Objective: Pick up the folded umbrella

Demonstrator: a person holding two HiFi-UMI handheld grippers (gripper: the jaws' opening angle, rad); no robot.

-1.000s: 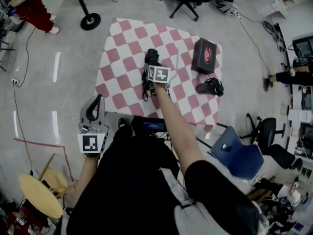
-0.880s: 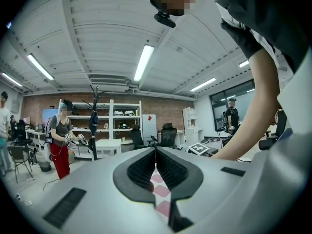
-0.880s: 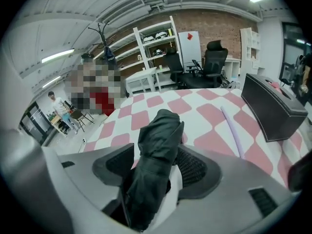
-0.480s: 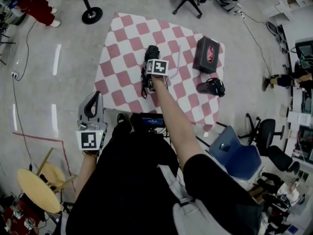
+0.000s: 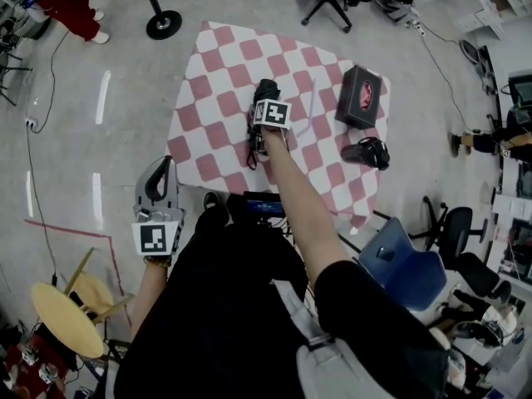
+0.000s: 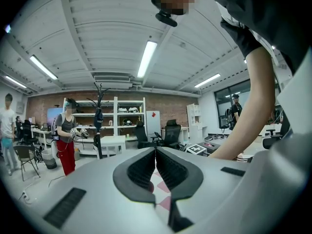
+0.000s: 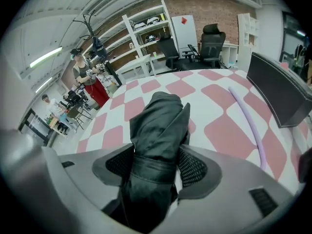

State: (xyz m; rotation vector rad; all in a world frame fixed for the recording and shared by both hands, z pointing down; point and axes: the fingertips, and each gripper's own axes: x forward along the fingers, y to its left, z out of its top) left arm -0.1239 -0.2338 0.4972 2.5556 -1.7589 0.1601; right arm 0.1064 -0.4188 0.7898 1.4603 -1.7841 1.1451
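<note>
Umbrella (image 7: 158, 126) — black, folded short, cloth in loose pleats, bound by a strap round its middle. Right gripper (image 7: 157, 155): fingers clamped on it at the strap. It sits at the pink-and-white checked surface (image 5: 216, 73), left of the black box (image 5: 362, 96), well apart from it — lifted or resting, cannot tell. Left gripper (image 6: 156, 152): fingers pressed together, nothing between them, further left of the box, off the surface.

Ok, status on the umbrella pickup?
Right gripper shut on folded umbrella, over checkered cloth. Left gripper shut, empty, off the cloth. Nothing in the way.
</note>
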